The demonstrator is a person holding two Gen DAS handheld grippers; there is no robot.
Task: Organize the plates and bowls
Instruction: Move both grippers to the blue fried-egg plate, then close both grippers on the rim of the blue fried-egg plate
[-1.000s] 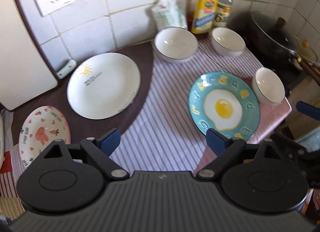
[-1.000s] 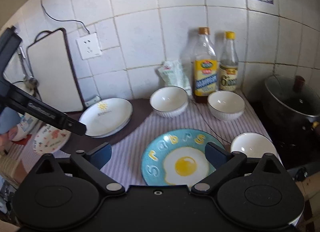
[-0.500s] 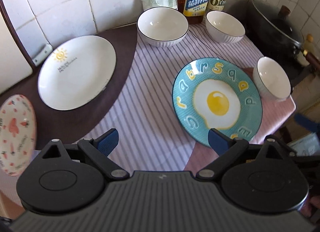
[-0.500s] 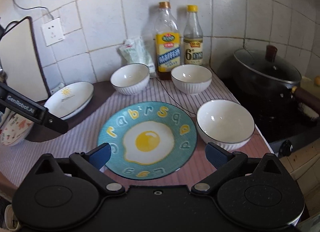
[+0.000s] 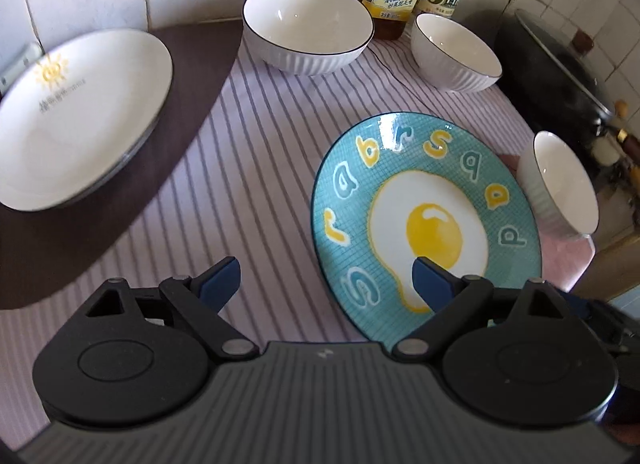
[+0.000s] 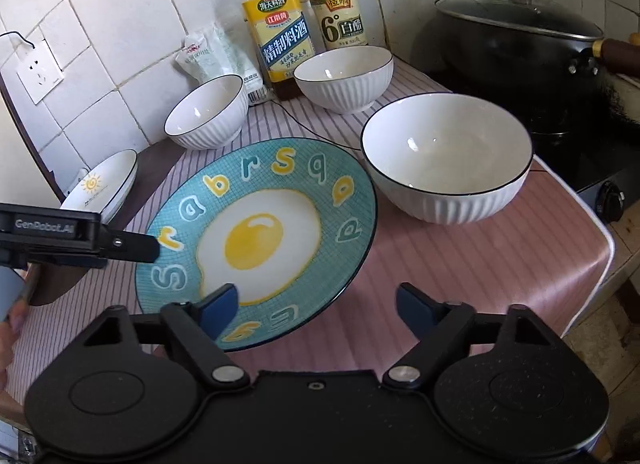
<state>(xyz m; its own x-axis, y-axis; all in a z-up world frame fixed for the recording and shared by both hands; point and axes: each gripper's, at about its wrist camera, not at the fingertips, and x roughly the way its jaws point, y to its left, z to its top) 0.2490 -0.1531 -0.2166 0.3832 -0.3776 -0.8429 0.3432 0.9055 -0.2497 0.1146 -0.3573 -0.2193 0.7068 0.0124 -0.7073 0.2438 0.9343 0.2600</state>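
A teal plate (image 5: 428, 199) (image 6: 260, 240) painted with a fried egg lies on the striped cloth. My left gripper (image 5: 326, 278) hovers open over its left rim, its right finger above the egg print. My right gripper (image 6: 316, 300) hangs over the plate's near right rim; its jaws are closing, and neither pad touches the rim between them. Three white ribbed bowls stand around the plate: one beside it (image 6: 448, 155) (image 5: 564, 183) and two at the back (image 6: 344, 75) (image 6: 206, 111). A white sun-print plate (image 5: 80, 119) (image 6: 104, 183) rests on the dark mat at the left. The left gripper's finger (image 6: 132, 246) reaches into the right wrist view.
Two bottles (image 6: 280, 31) (image 6: 338, 15) and a packet (image 6: 212, 55) stand against the tiled wall. A black lidded pot (image 6: 520, 35) sits on the stove at the right. The cloth's edge (image 6: 600, 240) drops off near the bowl. A wall socket (image 6: 38, 71) is at the left.
Both grippers have come down and closer to the egg plate. The right gripper's jaws have narrowed. The pink plate at the left has slipped out of the left wrist view.
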